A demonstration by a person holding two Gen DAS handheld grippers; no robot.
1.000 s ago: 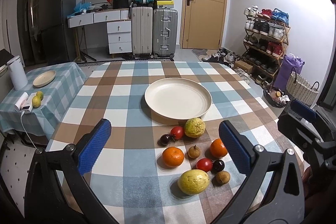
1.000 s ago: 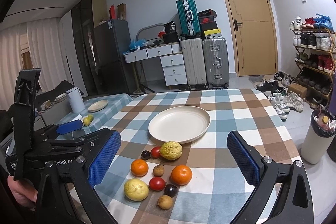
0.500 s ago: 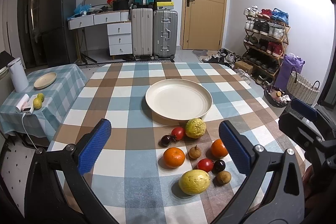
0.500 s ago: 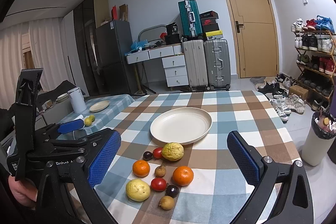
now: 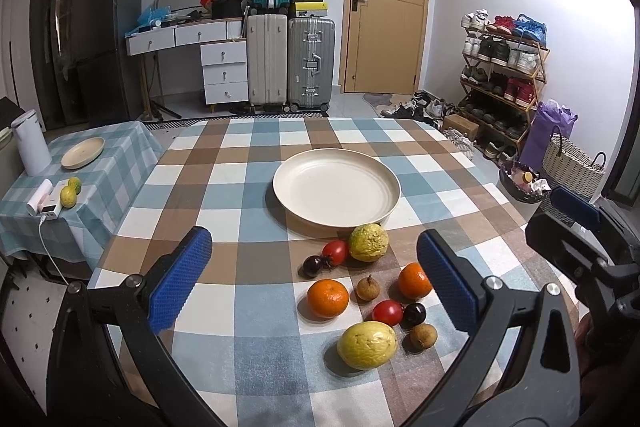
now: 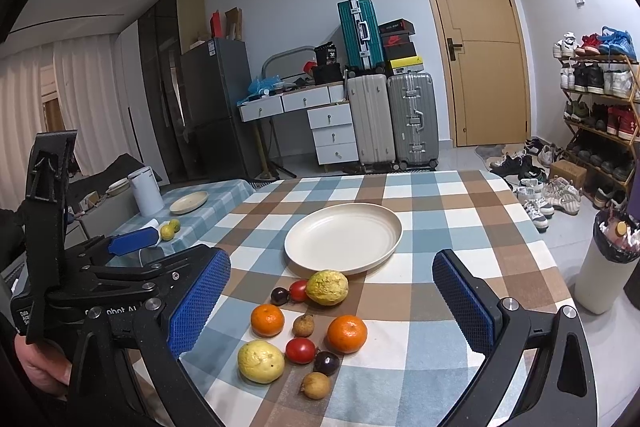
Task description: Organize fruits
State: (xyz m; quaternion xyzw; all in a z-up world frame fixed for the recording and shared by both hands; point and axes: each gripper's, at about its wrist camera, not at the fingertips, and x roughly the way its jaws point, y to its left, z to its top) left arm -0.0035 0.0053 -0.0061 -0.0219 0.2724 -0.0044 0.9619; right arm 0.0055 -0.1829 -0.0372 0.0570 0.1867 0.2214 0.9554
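Fruits [image 5: 362, 301] clustered on checked table [image 5: 248, 163] before empty plate [image 5: 336, 187], between both grippers' spread, empty fingers [image 6: 198, 301].

Both wrist views face doorward, sharing plate [image 5: 336, 187] (fruit nearer)

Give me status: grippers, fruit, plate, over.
Left gripper open, empty. Right gripper open, empty. Ten fruits on the cloth, none on the plate. Nothing blocking.
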